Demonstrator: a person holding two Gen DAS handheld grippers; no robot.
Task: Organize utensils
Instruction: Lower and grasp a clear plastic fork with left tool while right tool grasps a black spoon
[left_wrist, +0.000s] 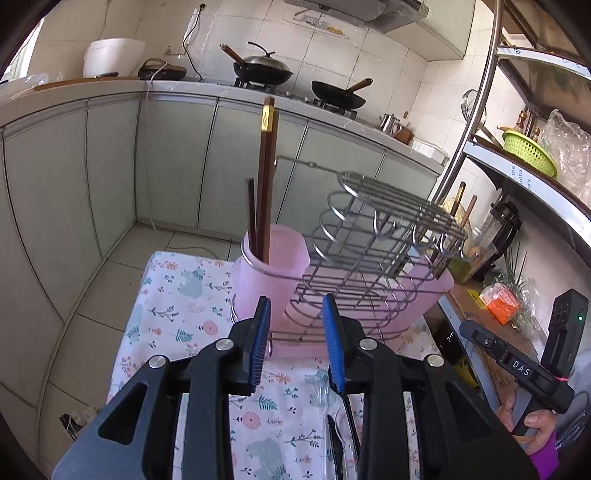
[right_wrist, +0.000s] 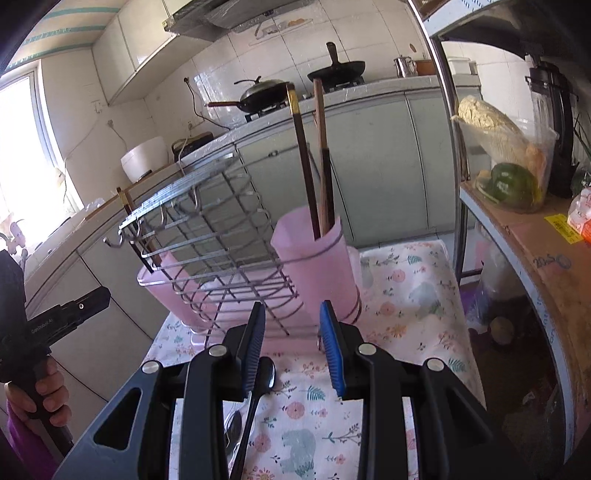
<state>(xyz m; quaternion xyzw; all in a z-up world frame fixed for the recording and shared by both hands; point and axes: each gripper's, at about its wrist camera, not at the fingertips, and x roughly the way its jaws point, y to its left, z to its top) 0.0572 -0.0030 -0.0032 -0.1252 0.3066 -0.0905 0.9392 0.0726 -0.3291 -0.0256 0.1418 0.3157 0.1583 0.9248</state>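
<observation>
Both claws spread, nothing pinched: left gripper (left_wrist: 296, 325), right gripper (right_wrist: 291, 328). Spoons (right_wrist: 255, 391) at lower centre being approached; handle should be pinched.

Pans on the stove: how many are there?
2. A lidded wok sits on the left burner and an open frying pan on the right burner. None looks hidden.

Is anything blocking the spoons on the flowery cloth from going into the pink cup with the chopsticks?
Nothing visible blocks them. The spoons lie on the cloth in front of the pink cup, whose top is open beside the chopsticks. The wire rack stands beside the cup, not over it. Both grippers look empty.
</observation>
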